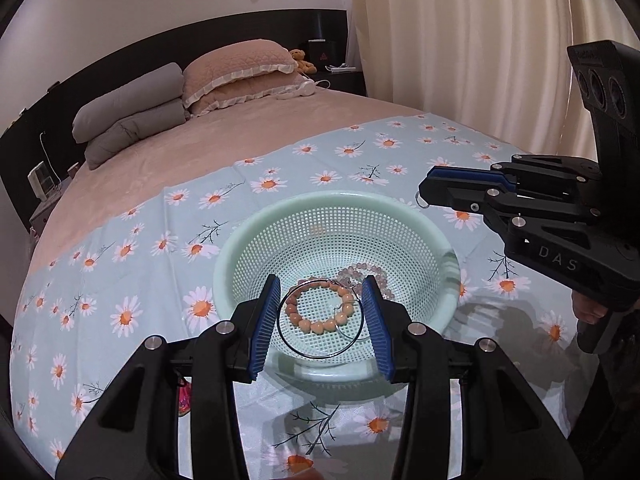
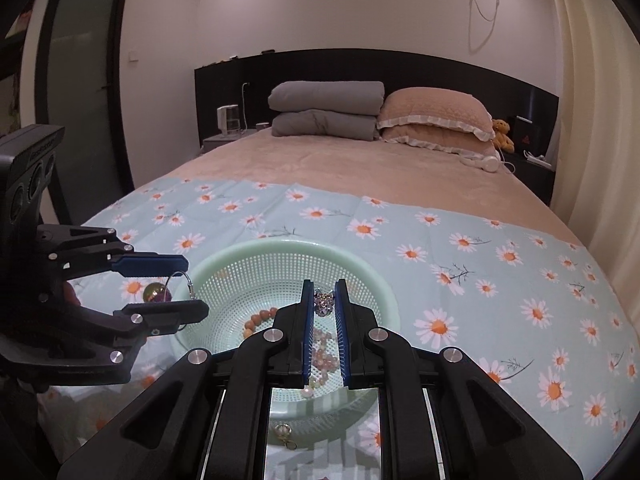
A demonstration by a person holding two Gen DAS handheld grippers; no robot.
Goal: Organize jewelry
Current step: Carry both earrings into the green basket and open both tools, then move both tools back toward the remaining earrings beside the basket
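Left gripper (image 1: 321, 279): jaws half apart and clamped across the width of a thin dark wire hoop earring (image 1: 320, 356), one blue ribbed pad at nine o'clock of the ring and the other at three. Probably gripped across the width because so fine a wire would slip from a pinch on one side.

Right gripper (image 2: 324, 283): jaws all but together, apparently nipping a small glittery silver-and-purple trinket (image 2: 324, 304) at the very tips. Held high, at two o'clock of the basket in the left wrist view, likely to keep clear of the other gripper.

Directly beneath both: a round pale green perforated plastic basket (image 1: 240, 240), seemingly the collecting place. Already on its floor:
- a bracelet of peach heart-shaped beads (image 1: 308, 325) toward six o'clock
- a strand of pale pink round beads (image 1: 360, 270) toward three

Outside the rim at six o'clock, seen from the right wrist: a small pearl drop earring (image 2: 284, 432), still loose on the daisy-printed pale blue cloth (image 1: 120, 260) spread to keep small pieces visible.
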